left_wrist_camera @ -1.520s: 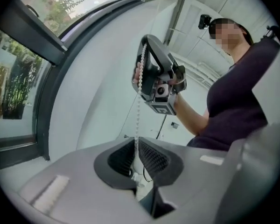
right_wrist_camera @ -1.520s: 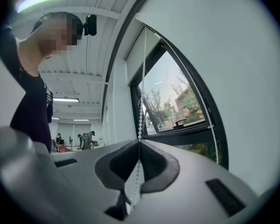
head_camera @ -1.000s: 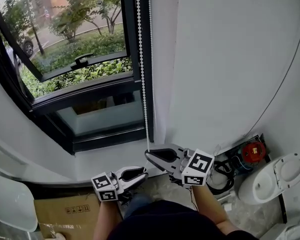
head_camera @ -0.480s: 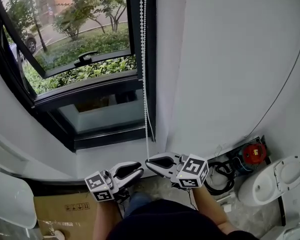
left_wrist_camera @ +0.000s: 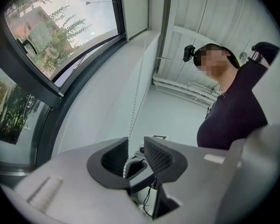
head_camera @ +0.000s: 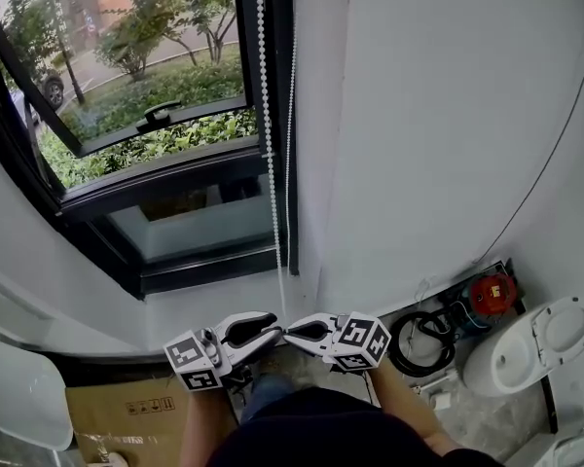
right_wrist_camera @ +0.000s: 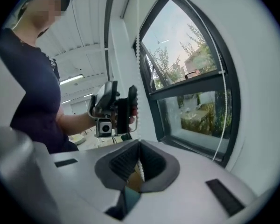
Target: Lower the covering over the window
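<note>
A big window with a black frame (head_camera: 146, 178) lets in daylight from the green bushes (head_camera: 165, 90) outside, beside a plain white wall (head_camera: 438, 115), and down on the grey floor (head_camera: 487, 414) sit a white toilet (head_camera: 516, 358) and a brown cardboard box (head_camera: 127, 412).

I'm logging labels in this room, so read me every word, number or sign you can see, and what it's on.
No text here is readable.
Cardboard box: small dark printed marks, too small to read.
Left marker cube and right marker cube: square patterns only, no words.
</note>
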`<state>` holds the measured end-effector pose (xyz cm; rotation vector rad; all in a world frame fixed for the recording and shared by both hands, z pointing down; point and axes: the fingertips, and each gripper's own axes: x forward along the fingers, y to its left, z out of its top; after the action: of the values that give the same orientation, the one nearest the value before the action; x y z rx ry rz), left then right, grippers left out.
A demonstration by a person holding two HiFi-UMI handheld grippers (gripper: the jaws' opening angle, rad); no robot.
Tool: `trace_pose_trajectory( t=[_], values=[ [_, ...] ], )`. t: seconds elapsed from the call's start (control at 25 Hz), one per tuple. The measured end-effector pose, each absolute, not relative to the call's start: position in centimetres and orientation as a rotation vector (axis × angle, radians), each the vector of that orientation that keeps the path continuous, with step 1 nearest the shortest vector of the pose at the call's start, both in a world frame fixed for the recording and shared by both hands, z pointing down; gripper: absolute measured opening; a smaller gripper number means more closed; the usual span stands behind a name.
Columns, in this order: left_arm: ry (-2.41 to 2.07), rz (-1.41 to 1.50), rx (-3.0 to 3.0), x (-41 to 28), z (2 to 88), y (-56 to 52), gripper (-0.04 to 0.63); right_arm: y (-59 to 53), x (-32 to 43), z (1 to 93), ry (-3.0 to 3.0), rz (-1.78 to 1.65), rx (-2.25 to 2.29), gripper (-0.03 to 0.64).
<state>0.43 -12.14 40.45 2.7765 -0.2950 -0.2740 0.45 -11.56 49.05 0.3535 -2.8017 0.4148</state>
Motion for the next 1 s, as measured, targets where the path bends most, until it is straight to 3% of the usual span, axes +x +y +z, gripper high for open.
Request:
trace_pose_trajectory(
  t=[1.0],
  values=[
    [-0.268,-0.371,2.943,2.7,32.4,-14.7,0.109,-10.3,0.4,49.3,-2.815,0.422,0.314,0.012]
  ],
)
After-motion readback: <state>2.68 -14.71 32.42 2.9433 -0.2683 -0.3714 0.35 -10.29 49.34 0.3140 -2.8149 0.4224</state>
